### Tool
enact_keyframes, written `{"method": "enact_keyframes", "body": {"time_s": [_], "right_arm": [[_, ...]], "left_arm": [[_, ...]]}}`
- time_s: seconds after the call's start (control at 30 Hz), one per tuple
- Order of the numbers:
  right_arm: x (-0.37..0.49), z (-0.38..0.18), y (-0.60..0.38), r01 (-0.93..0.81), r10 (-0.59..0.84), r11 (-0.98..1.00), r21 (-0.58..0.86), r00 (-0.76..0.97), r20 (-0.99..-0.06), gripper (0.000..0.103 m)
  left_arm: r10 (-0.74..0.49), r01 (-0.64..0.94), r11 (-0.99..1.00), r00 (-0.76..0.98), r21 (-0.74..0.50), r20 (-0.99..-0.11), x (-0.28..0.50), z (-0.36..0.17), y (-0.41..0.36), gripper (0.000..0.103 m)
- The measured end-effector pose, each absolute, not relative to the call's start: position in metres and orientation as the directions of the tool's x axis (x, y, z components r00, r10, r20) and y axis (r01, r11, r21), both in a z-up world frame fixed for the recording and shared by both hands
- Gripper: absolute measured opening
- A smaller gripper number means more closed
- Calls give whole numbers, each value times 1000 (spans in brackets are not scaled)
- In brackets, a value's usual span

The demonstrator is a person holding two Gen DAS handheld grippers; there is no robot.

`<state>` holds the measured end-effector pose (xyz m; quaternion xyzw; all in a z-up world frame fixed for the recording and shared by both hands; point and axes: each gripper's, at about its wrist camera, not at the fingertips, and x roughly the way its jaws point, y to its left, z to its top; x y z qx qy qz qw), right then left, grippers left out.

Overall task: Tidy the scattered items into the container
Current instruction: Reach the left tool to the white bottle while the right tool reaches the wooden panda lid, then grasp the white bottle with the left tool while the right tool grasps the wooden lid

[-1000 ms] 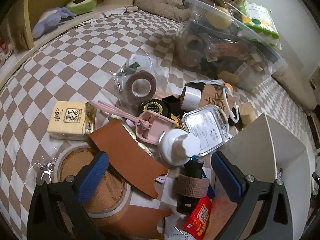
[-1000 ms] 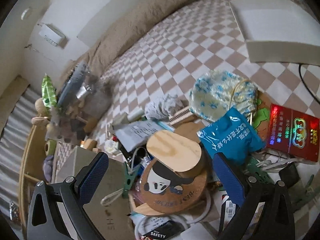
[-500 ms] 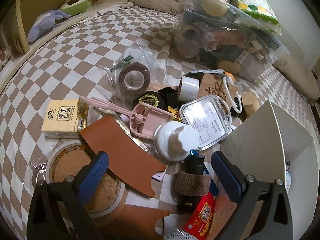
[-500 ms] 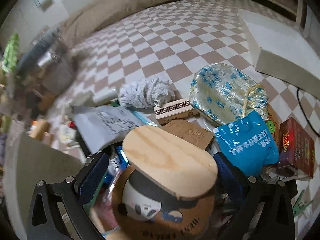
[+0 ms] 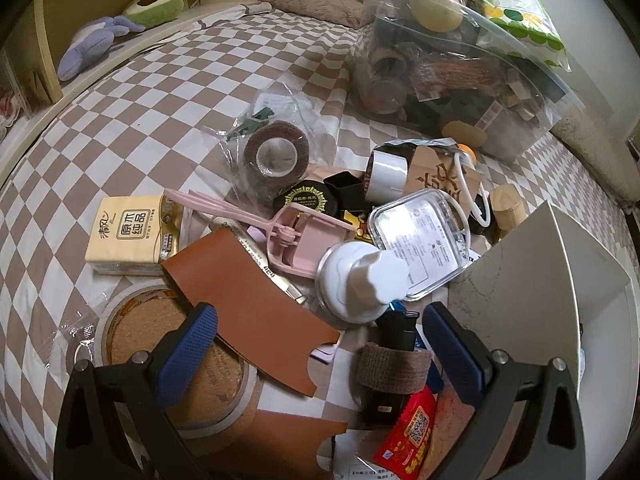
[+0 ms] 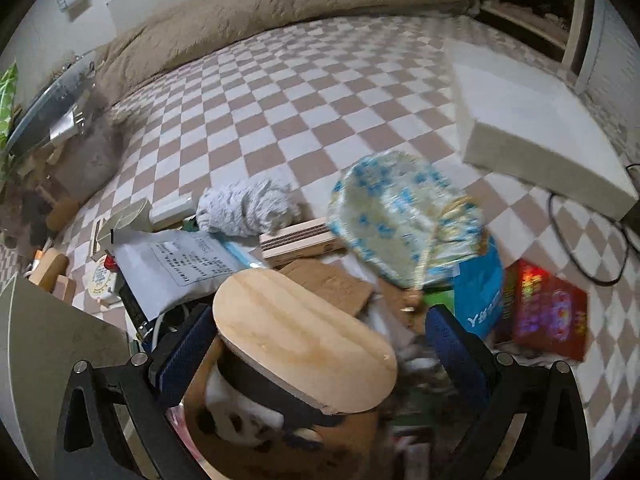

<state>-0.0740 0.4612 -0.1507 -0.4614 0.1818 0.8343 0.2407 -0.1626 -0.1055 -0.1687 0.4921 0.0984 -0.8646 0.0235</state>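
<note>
Right gripper (image 6: 316,354) lowered onto one wooden oval (image 6: 304,340) | two jaws apart

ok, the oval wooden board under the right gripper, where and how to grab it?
Grip the wooden board across its short width, at the near rounded end, coming from above. It lies tilted on the clutter pile with both long edges exposed, already between the open right gripper fingers, so they can likely close on those edges.

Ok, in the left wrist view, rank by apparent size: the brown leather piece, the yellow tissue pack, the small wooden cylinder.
1. brown leather piece
2. yellow tissue pack
3. small wooden cylinder
The leather lies nearest the camera, so its lead is partly nearness.
</note>
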Motion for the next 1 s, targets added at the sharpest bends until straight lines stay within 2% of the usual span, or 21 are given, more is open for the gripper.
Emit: {"method": "enact_keyframes", "body": {"time_s": [0.27,0.33,0.47,0.53,0.6,0.83,1.0], "right_arm": [[-42,-145,475,-584,166,-792,176,-484,-859,103],[-34,-145,481,-584,81,-759,289,-525,-847,103],[-19,-153,487,-565,-130,-598,569,-632,-764,103],[-20,-155,482,-552,-179,-557,621,-651,-738,103],[-24,-152,473,-549,-164,-578,603,-646,-746,103],[-49,-152,453,-606,26,-710,359,-531,-847,103],[-60,-163,457,-651,97,-695,303,-503,-859,103]], "left_arm": [[54,136,-980,-512,-144,-857,-161,-170,-106,103],[54,137,-980,-513,-144,-857,-161,-170,-105,103],[55,138,-980,-512,-145,-857,-161,-169,-105,103],[55,139,-980,-512,-146,-857,-161,-170,-105,103],[55,140,-979,-512,-147,-857,-161,-170,-105,103],[48,132,-982,-515,-135,-856,-160,-170,-105,103],[52,110,-985,-529,-130,-847,-160,-168,-103,103]]}}
